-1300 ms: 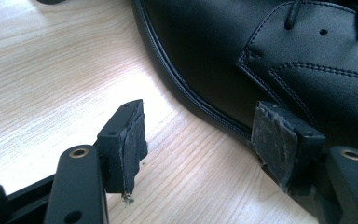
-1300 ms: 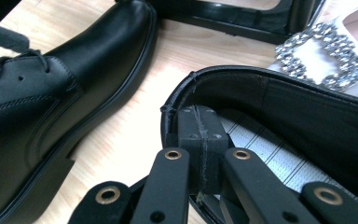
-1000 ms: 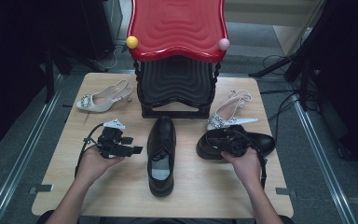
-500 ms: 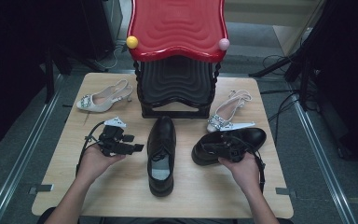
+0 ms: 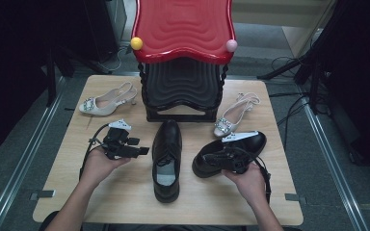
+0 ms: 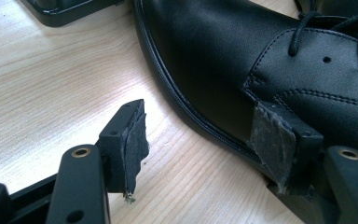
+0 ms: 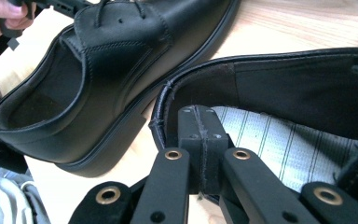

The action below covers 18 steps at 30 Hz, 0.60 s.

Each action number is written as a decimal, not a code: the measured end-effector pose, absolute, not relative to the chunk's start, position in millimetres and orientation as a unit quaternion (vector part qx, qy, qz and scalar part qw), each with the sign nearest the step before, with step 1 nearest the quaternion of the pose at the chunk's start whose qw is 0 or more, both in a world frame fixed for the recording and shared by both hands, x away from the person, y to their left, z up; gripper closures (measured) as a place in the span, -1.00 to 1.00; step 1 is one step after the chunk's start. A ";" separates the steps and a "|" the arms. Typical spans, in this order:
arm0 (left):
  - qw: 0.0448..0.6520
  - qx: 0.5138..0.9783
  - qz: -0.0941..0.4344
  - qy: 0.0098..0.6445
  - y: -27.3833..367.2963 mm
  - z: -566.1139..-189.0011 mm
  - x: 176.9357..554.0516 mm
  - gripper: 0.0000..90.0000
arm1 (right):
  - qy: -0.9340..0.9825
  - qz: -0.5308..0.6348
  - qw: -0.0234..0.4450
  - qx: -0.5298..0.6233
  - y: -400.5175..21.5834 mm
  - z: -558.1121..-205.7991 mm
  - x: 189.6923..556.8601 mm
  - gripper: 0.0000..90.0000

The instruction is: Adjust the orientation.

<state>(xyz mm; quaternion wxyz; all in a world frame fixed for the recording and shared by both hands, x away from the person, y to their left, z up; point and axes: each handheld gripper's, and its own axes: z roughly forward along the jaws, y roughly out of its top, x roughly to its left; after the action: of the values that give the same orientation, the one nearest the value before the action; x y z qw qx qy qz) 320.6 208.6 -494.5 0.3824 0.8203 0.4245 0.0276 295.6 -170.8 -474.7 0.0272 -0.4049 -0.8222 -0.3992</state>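
A black lace-up shoe (image 5: 167, 159) lies in the middle of the wooden table (image 5: 125, 202), toe pointing away from me. My left gripper (image 5: 142, 150) hovers just left of it, jaws open. In the left gripper view, this gripper (image 6: 200, 140) faces the shoe's side (image 6: 223, 56), and the right-hand pad (image 6: 275, 140) is at the sole edge. A second black shoe (image 5: 250, 144) lies crosswise at the right. My right gripper (image 5: 221, 159) is shut on its heel collar. In the right gripper view, the pads (image 7: 200, 140) press together at the rim of that shoe (image 7: 298, 88), with the middle shoe (image 7: 107, 60) beyond.
A red-topped black stand (image 5: 183, 43) fills the back middle of the table. One beige jewelled heel (image 5: 107, 101) lies at the back left and another (image 5: 233, 115) at the back right, close to the held shoe's toe. The left hand (image 7: 0, 14) is in the corner of the right gripper view.
The right gripper has dragged the right-hand black shoe leftward, toward the middle shoe. The left gripper has barely moved.
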 end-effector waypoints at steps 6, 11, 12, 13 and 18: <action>0.381 0.821 0.027 0.425 208.4 -494.9 320.8 -0.20 | -0.827 -0.401 0.037 -0.394 -167.7 -475.5 287.2 1.00; 0.379 0.821 0.027 0.425 208.7 -495.1 321.1 -0.20 | -0.833 -0.399 0.044 -0.380 -162.5 -475.6 278.4 1.00; 0.379 0.821 0.027 0.425 208.7 -495.1 321.1 -0.20 | -0.835 -0.397 0.045 -0.377 -161.7 -475.5 276.8 1.00; 0.378 0.822 0.028 0.426 208.6 -495.3 321.1 -0.20 | -0.836 -0.399 0.046 -0.374 -161.0 -475.8 275.4 1.00; 0.376 0.823 0.027 0.425 208.1 -495.7 321.2 -0.20 | -0.838 -0.399 0.058 -0.367 -156.5 -476.2 266.4 1.00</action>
<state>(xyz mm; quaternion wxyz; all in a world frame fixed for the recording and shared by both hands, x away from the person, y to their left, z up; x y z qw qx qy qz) 321.2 208.1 -495.7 0.3764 0.8226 0.4252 0.0275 266.4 -156.5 -476.2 0.0577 -0.3667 -0.8385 -0.3990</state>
